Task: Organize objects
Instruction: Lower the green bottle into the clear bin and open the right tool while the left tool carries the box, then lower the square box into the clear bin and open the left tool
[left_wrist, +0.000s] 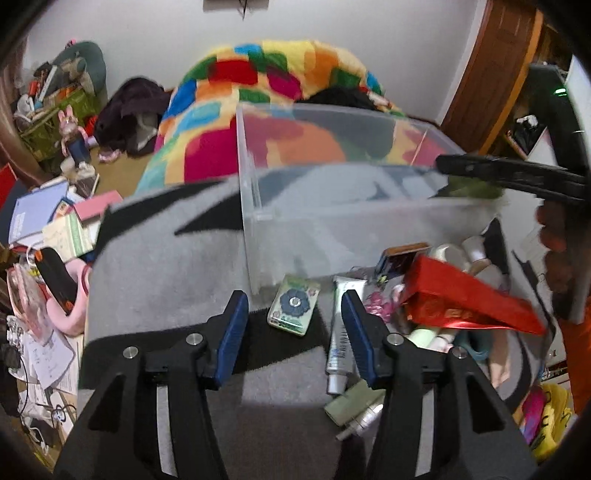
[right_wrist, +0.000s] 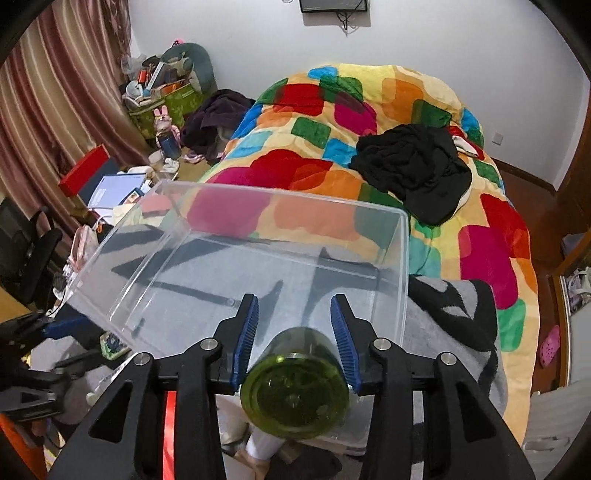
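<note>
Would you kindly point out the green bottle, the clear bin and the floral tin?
green bottle (right_wrist: 295, 395): right wrist view, on its round base.
clear bin (right_wrist: 400, 266): right wrist view, right wall.
floral tin (left_wrist: 293, 306): left wrist view, lid centre.

Patchwork quilt (right_wrist: 369, 122), black garment (right_wrist: 413, 166) on it; striped curtain (right_wrist: 55, 92).

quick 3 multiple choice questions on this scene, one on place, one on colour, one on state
1. Where does the flower case lie?
A in the bin
B on the grey blanket
C on the red box

2. What colour is the bottle in the right gripper?
A green
B blue
C white

3. How is the left gripper?
A shut on a tube
B open, empty
C shut on the case

Key: B, it lies on the blanket outside the bin; A, green glass; B, fingers apart, nothing gripped.
</note>
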